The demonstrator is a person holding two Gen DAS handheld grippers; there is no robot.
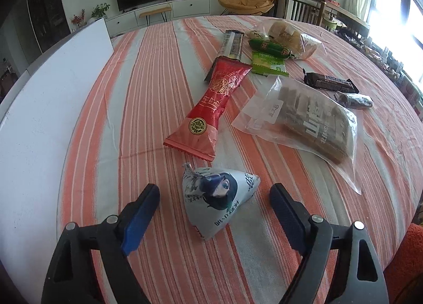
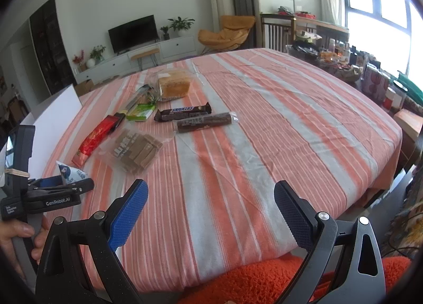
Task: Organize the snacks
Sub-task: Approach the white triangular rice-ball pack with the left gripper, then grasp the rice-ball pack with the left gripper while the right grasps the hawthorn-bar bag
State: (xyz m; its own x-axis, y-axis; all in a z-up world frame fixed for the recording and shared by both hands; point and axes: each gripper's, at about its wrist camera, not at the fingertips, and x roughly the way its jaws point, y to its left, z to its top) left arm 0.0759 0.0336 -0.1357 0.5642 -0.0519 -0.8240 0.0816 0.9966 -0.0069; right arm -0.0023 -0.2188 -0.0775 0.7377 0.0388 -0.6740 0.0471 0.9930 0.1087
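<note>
Striped orange-and-grey cloth covers the worktop (image 1: pixel 158 92), which carries nine snack packs: one grey pyramid pouch (image 1: pixel 218 202), one red wrapper (image 1: pixel 211 107), one clear bag of brown bars (image 1: pixel 304 116), one Snickers bar (image 1: pixel 331 82), one dark roll (image 1: pixel 355 100), one green sausage (image 1: pixel 272 49), one green sachet (image 1: pixel 267 66), one long striped pack (image 1: pixel 232 45) and one bagged bread (image 1: pixel 288 37). Spread wide, the left tool (image 1: pixel 214 198) straddles the pyramid pouch at the near edge without touching it. Equally wide open, the right tool (image 2: pixel 211 194) holds nothing above bare cloth.
</note>
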